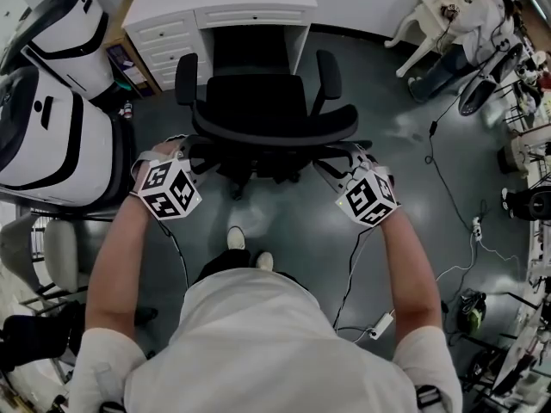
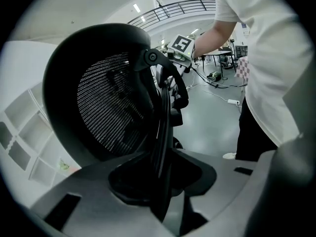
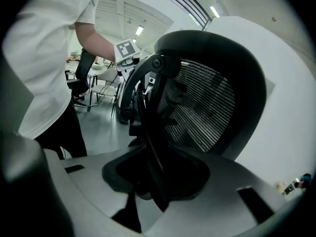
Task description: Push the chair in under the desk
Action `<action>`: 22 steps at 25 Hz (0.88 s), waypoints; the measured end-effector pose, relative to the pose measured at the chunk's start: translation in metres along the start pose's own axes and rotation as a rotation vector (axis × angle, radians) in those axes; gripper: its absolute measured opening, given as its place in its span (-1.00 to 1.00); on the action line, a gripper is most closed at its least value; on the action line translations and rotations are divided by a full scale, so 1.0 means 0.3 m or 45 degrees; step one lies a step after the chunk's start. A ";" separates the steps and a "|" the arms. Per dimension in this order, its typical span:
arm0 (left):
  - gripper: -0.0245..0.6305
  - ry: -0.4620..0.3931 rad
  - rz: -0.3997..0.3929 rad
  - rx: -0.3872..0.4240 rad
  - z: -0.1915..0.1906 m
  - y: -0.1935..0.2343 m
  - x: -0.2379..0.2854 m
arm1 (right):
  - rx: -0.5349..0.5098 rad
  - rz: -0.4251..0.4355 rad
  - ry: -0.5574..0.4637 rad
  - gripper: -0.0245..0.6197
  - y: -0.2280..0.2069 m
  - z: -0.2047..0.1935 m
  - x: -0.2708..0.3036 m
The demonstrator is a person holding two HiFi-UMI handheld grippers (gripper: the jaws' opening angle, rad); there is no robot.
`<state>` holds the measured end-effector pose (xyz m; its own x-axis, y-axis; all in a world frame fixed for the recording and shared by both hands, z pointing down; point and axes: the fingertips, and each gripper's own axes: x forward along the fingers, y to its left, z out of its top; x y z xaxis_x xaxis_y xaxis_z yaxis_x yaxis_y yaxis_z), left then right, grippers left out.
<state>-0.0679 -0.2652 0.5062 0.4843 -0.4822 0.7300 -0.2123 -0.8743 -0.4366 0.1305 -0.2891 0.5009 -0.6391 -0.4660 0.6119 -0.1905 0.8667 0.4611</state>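
A black mesh office chair [image 1: 258,101] stands facing the white desk [image 1: 250,7], its seat just short of the knee gap. Its backrest [image 1: 275,132] is nearest me. My left gripper [image 1: 187,151] is shut on the backrest's left rim and my right gripper [image 1: 343,158] on its right rim. In the left gripper view the backrest rim [image 2: 163,132] runs down between the jaws of that gripper [image 2: 160,194]. The right gripper view shows the same rim [image 3: 148,132] held in the right gripper [image 3: 154,184]. The chair's base is hidden under the seat.
Two large white and black machines [image 1: 52,119] stand close on the left. The desk's drawer unit [image 1: 168,37] flanks the gap on the left. Cables [image 1: 448,188] and a power strip [image 1: 380,324] lie on the grey floor at right. Another person [image 1: 469,20] sits at the far right.
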 end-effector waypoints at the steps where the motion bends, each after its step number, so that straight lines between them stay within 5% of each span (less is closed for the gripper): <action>1: -0.53 -0.003 0.003 0.006 -0.001 0.012 0.009 | 0.006 0.000 0.005 -0.52 -0.013 -0.005 0.007; 22: -0.53 0.013 -0.012 0.001 -0.077 0.268 0.120 | 0.055 0.008 0.045 -0.52 -0.246 -0.016 0.189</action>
<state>-0.0871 -0.3541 0.5096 0.4776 -0.4747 0.7393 -0.2075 -0.8786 -0.4301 0.1118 -0.3804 0.5047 -0.6136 -0.4662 0.6373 -0.2195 0.8760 0.4294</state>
